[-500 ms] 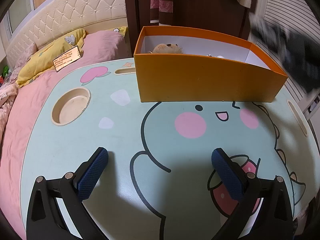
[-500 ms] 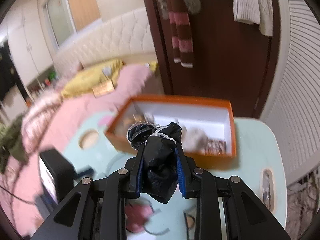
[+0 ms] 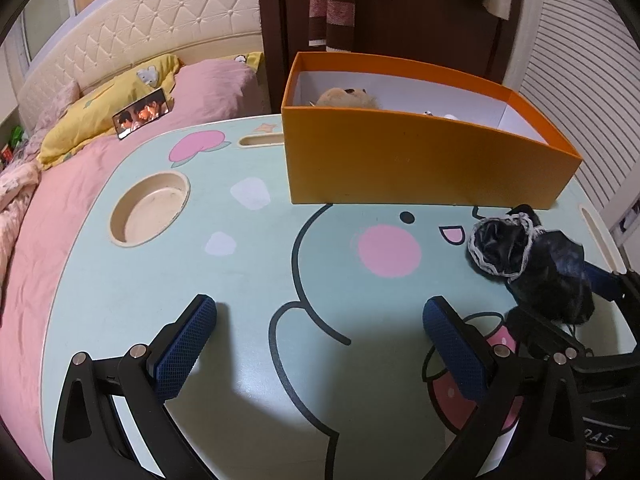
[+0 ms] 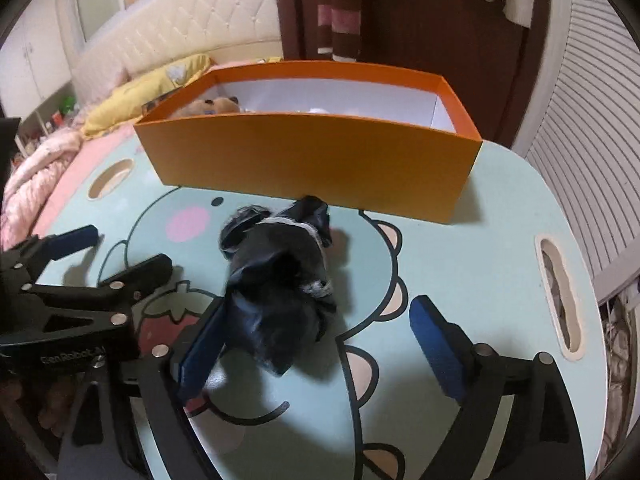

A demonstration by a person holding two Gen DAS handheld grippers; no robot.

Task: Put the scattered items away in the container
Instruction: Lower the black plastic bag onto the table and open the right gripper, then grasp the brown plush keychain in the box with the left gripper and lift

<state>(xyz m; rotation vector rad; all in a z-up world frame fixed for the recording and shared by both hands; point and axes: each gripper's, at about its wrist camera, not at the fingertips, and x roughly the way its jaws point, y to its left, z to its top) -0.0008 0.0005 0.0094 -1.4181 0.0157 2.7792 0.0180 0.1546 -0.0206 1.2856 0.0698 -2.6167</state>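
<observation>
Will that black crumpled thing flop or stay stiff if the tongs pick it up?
Probably flop: the black cloth bundle is wrinkled and bunched with a lacy edge. It looks light. It likely won't roll, slumped on the table between the open right tongs.

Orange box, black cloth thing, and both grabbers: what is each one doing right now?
orange box: open on top, upright on the table, a plush toy inside.
black cloth bundle: crumpled, outside the box, on the table.
right gripper: open, the bundle against its left finger.
left gripper: open, empty.
</observation>
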